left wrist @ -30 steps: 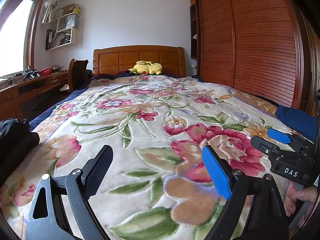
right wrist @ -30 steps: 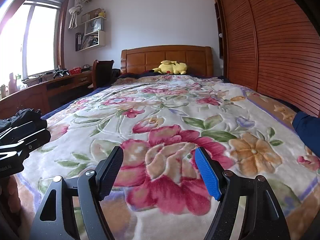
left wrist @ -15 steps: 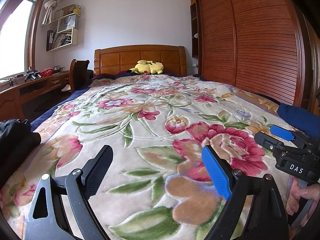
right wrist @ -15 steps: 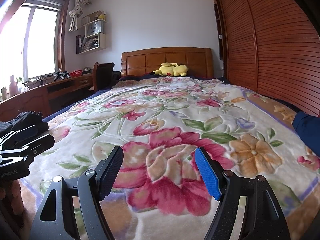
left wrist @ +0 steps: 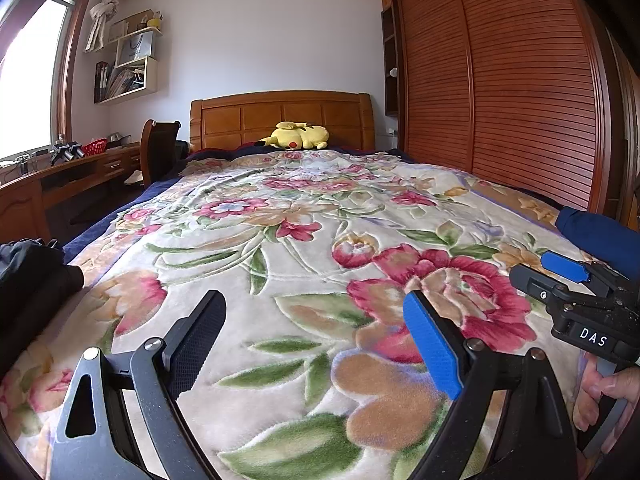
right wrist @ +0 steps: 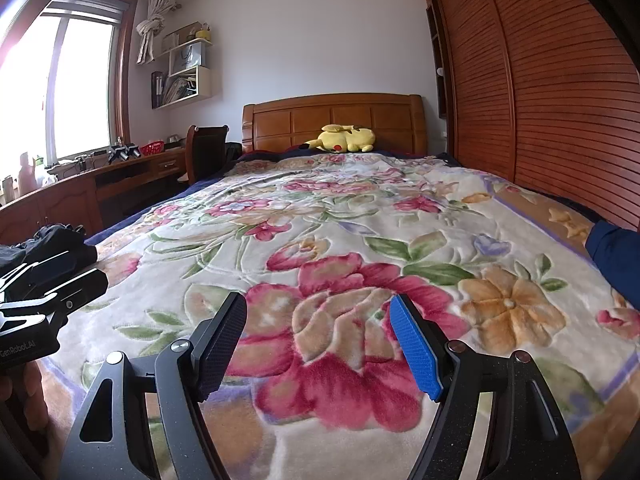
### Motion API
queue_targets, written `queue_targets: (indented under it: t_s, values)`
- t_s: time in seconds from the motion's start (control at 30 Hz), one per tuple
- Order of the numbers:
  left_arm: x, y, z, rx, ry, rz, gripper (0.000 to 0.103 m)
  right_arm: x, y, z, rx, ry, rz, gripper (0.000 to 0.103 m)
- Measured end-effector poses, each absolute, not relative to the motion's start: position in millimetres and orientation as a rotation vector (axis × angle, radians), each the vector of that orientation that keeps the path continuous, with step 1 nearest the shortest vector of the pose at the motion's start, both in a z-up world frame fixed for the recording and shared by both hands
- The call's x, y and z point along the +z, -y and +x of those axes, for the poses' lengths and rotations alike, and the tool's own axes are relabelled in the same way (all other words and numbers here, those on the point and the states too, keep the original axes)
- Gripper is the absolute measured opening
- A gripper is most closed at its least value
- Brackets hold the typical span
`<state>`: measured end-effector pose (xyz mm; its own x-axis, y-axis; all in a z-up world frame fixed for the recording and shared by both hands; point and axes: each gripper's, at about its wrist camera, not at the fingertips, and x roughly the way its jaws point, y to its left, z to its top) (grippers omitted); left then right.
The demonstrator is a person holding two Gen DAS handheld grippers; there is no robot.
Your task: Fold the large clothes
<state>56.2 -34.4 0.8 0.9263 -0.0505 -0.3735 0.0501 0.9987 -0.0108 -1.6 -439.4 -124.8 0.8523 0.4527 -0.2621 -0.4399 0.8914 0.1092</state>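
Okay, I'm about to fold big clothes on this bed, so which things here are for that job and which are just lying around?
For the job:
- black garment at the bed's left edge
- blue garment at the right edge
- left gripper and right gripper, both with open, empty jaws

Just lying about:
- yellow plush toy by the headboard
- red basket on the desk
- chair

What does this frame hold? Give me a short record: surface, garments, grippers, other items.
surface: floral plush blanket covering the wooden-headboard bed
garments: black garment at the blanket's left edge; dark blue garment at its right edge; neither gripped
left gripper: jaws open, nothing between them, above the blanket
right gripper: jaws open, nothing between them
other: yellow plush toy by the headboard
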Motion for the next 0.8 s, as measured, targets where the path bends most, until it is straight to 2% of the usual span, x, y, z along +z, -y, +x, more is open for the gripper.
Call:
queue_targets:
  t_s: [0.8]
  values:
    - [0.8,34.7,56.3,-0.052,-0.382,0.002,0.091,-124.5,437.8,-1.8,0.469,-0.287,0.049,0.076]
